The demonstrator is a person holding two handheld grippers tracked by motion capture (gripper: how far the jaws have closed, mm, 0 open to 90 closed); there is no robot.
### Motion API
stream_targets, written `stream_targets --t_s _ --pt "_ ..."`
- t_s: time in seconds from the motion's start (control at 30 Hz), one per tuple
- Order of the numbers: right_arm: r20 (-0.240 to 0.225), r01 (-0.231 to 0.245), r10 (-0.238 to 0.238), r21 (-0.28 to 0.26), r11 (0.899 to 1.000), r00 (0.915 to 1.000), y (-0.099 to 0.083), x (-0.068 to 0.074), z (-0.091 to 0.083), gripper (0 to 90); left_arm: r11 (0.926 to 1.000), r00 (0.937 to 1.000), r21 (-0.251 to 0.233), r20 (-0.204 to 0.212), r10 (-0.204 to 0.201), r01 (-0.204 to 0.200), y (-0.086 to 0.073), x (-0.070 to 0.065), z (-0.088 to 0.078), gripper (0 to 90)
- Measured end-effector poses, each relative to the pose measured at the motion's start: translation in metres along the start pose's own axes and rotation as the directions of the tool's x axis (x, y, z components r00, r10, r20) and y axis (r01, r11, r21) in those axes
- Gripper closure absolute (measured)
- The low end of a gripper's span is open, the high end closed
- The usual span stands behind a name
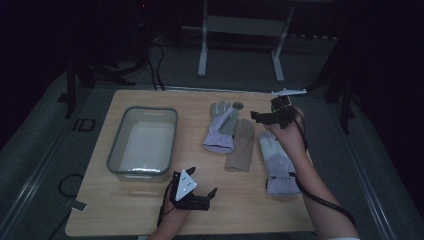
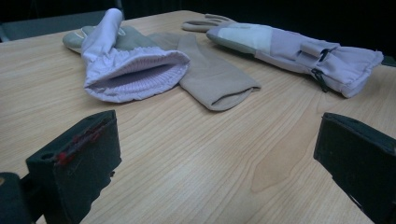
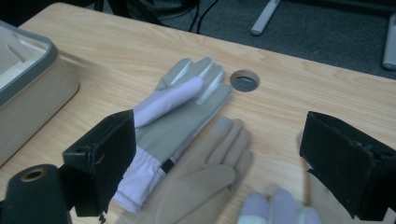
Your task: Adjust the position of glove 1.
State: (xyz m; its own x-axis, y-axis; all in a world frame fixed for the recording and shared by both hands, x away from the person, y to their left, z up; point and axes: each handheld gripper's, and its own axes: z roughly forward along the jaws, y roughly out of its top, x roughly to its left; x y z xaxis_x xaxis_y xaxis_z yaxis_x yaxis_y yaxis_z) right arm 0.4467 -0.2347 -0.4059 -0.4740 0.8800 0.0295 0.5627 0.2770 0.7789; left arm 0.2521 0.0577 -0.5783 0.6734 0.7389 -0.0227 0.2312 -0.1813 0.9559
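Note:
Three gloves lie on the wooden table (image 1: 150, 205). A lilac and grey glove (image 1: 221, 127) (image 3: 182, 112) lies palm up, and its ribbed cuff (image 2: 133, 72) faces my left gripper. A tan glove (image 1: 241, 145) (image 2: 210, 77) (image 3: 205, 177) lies beside it, touching it. A second lilac glove (image 1: 277, 165) (image 2: 299, 49) lies to the right, with its fingertips (image 3: 275, 207) under my right gripper. My left gripper (image 1: 204, 181) (image 2: 219, 154) rests low near the front edge, open and holding nothing. My right gripper (image 1: 260, 119) (image 3: 224, 154) hovers open above the gloves' fingers.
A grey plastic bin (image 1: 142, 142) (image 3: 28, 88) stands on the left half of the table. A round cable hole (image 1: 238, 105) (image 3: 245, 80) sits near the far edge. Beyond the table are a white frame's legs (image 1: 202, 55) and cables on the floor.

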Motion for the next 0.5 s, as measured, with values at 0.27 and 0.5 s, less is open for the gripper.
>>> stream_targets --t_s 0.27,0.5 --pt "-0.017 0.022 -0.021 0.063 0.998 0.9996 0.012 0.021 0.031 10.7 1.0 1.0 -0.001 0.003 -0.001 0.001 0.0 0.0 0.0 0.7" --pt "-0.03 0.051 -0.048 0.097 0.994 0.9984 0.019 0.039 0.056 12.8 1.0 1.0 -0.001 0.006 -0.004 0.004 0.0 0.001 0.0 0.7"
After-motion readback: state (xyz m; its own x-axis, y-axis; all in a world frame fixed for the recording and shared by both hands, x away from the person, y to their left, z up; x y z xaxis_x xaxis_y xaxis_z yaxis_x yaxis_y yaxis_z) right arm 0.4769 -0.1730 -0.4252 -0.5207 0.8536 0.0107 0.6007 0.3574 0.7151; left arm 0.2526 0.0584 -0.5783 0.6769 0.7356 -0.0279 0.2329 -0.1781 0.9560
